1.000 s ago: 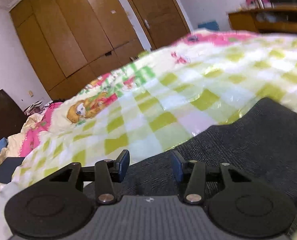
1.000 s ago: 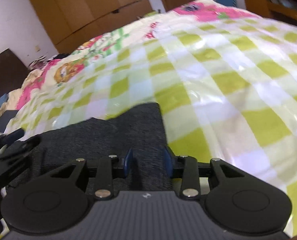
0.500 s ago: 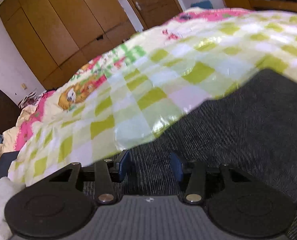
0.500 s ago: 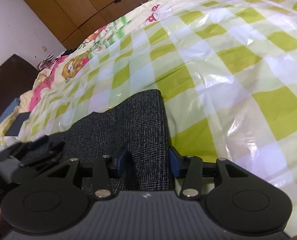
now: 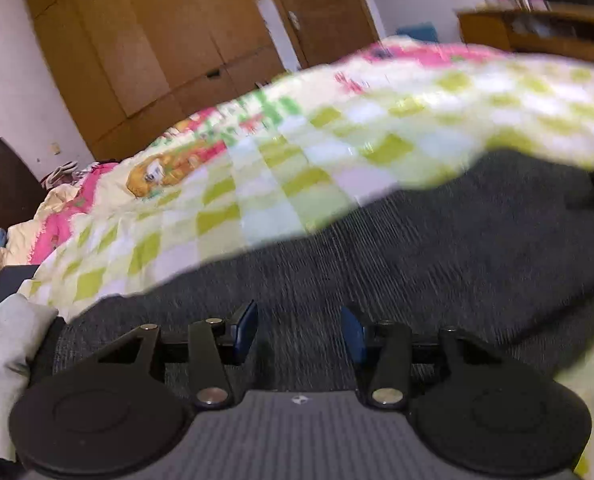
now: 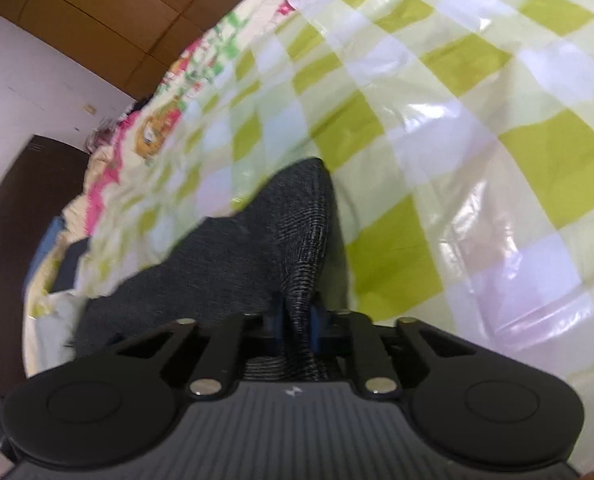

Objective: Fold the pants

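Observation:
Dark grey pants [image 5: 437, 248] lie spread on a green-and-white checked bed cover [image 5: 297, 152]. My left gripper [image 5: 299, 328] hovers low over the cloth, its blue pads apart and nothing pinched between them; the picture is blurred. In the right wrist view the pants [image 6: 249, 248] narrow to a raised ridge that runs into my right gripper [image 6: 297, 320]. Its jaws are closing, and the pads press on that fold of fabric at the pants' right edge. The checked cover [image 6: 457, 120] fills the space beyond.
A wooden wardrobe [image 5: 137, 40] and door [image 5: 321, 8] stand behind the bed. A wooden desk [image 5: 537, 28] is at the far right, a dark headboard [image 5: 1, 184] at the left. Pink bedding [image 5: 57, 208] is bunched at the left, a grey cloth [image 5: 5, 340] by my left gripper.
My right jaws went from apart around the pants' edge to pinched on it, and that wrist rolled. My left gripper slid sideways over the pants and stayed open.

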The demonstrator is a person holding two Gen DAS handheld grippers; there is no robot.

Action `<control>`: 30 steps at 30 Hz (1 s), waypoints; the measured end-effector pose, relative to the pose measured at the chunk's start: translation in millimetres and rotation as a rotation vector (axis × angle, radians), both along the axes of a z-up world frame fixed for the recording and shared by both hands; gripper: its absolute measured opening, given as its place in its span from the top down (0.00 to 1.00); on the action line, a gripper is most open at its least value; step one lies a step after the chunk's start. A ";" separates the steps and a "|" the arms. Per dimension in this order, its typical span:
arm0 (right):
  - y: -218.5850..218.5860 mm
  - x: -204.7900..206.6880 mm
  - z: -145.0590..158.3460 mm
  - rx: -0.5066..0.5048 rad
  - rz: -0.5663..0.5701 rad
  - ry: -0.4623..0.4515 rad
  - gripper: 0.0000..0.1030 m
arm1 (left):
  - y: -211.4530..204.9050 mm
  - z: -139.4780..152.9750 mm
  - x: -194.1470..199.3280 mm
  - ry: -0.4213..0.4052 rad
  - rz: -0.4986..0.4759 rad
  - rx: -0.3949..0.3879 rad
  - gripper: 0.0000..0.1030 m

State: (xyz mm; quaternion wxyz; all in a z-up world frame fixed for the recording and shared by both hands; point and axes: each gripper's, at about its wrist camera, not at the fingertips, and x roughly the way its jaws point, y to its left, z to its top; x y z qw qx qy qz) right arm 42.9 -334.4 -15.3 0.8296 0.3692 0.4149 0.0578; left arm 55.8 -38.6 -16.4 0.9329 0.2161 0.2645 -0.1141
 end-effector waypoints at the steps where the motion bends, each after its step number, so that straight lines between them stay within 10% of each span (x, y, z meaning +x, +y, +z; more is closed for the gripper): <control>1: 0.5 -0.4 5.8 0.008 -0.002 -0.014 0.90 | -1.3 0.3 3.0 -0.024 0.000 0.009 0.43; 14: 102.9 49.9 106.1 -0.081 0.194 -0.190 0.91 | 16.5 -12.4 2.3 0.068 -0.031 0.006 0.43; 30: 252.6 95.9 110.2 -0.070 0.419 -0.207 0.91 | 111.8 8.4 -21.2 0.083 0.160 -0.157 0.41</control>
